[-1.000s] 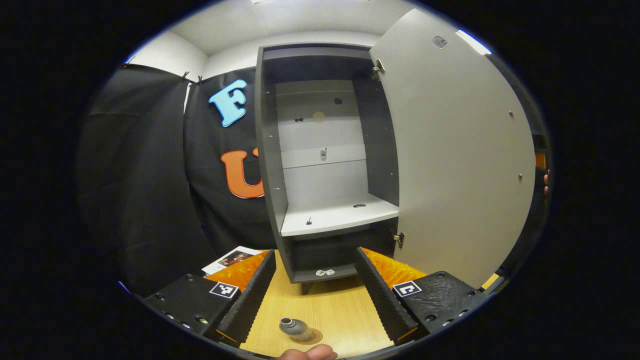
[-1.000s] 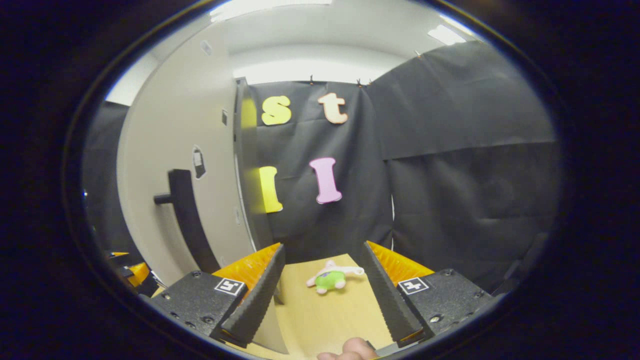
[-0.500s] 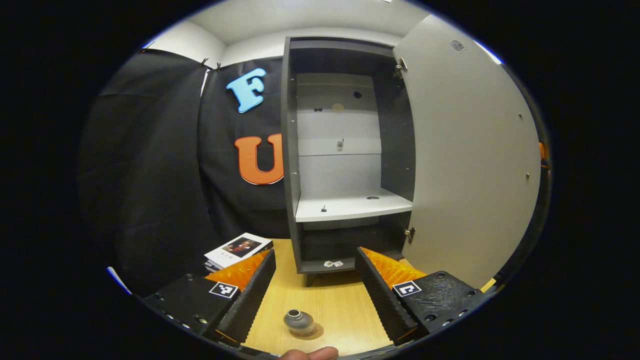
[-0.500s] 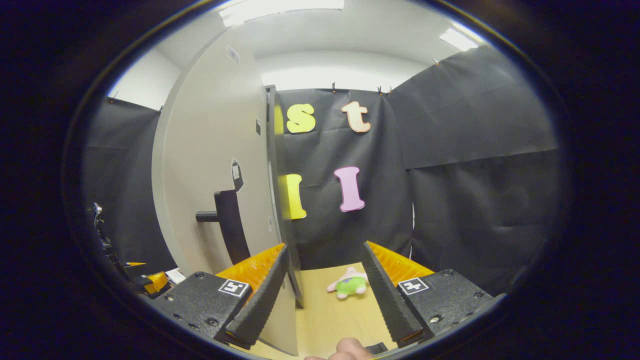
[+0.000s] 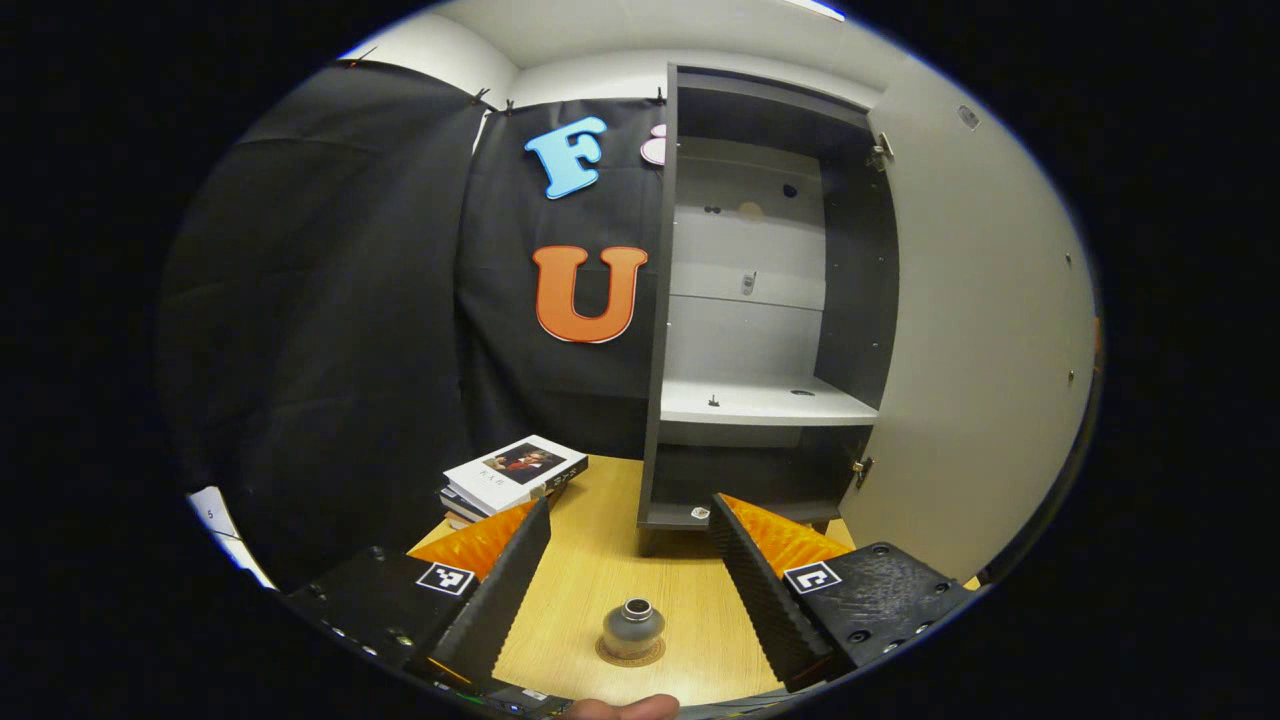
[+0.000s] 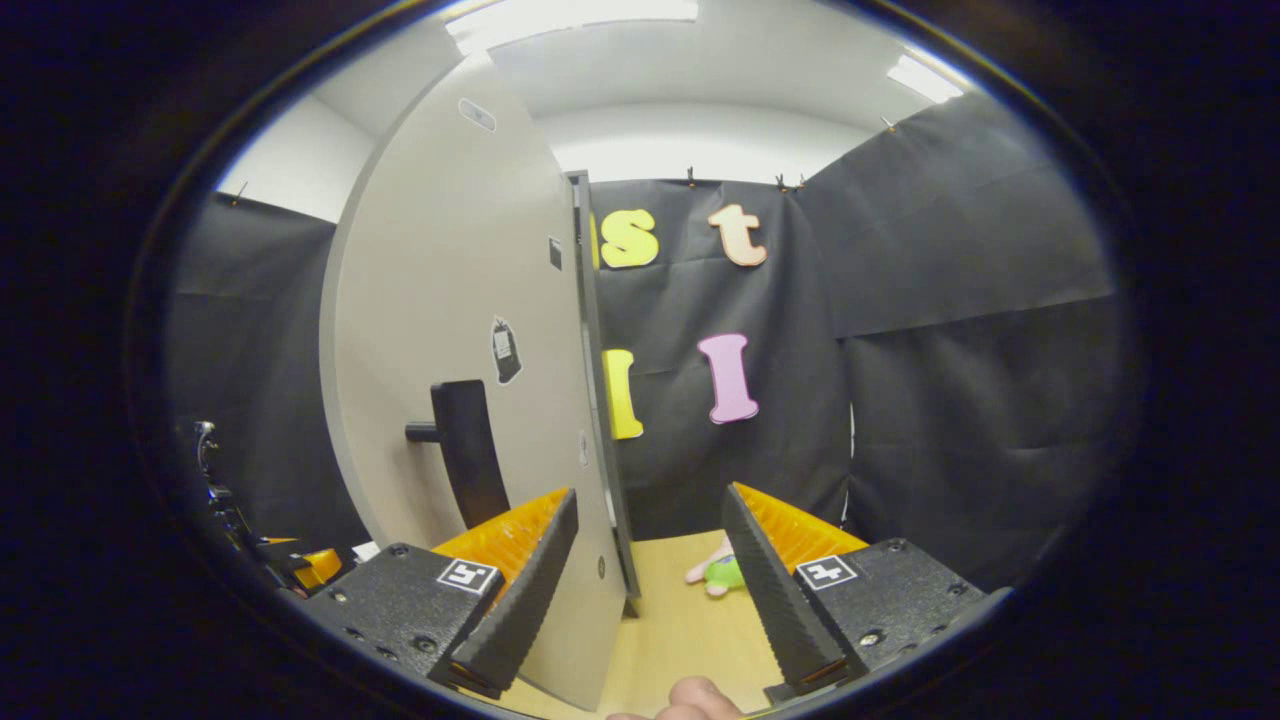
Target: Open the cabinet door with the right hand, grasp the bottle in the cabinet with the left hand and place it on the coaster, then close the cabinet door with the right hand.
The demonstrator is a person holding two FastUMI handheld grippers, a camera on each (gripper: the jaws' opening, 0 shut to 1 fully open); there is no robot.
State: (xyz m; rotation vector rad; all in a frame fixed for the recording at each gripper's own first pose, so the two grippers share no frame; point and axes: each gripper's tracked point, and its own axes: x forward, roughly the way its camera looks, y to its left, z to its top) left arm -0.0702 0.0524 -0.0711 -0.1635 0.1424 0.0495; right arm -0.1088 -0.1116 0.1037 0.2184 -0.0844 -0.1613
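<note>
The bottle [image 5: 632, 628] stands upright on the coaster [image 5: 631, 653] on the tabletop [image 5: 600, 560], in front of the open cabinet [image 5: 760, 300]. So the placing looks done, and what remains is closing the door [image 6: 450, 380].

The main risk is in that closing swing. The right gripper [image 6: 650, 590] sits at the door's free edge with its jaws released and nothing between them but that edge; the handle [image 6: 465, 450] is on the door face to its left. A push from here could slip off the thin edge, or drive the door hard enough to bounce back from the frame. The bottle seems to stand clear of the door's arc, though a careless sweep of either gripper across the tabletop could tip it — its base is small and it merely rests on the coaster.

The left gripper [image 5: 630, 580] is likewise released: the bottle lies low between its two fingers, apart from both, near the camera.
</note>
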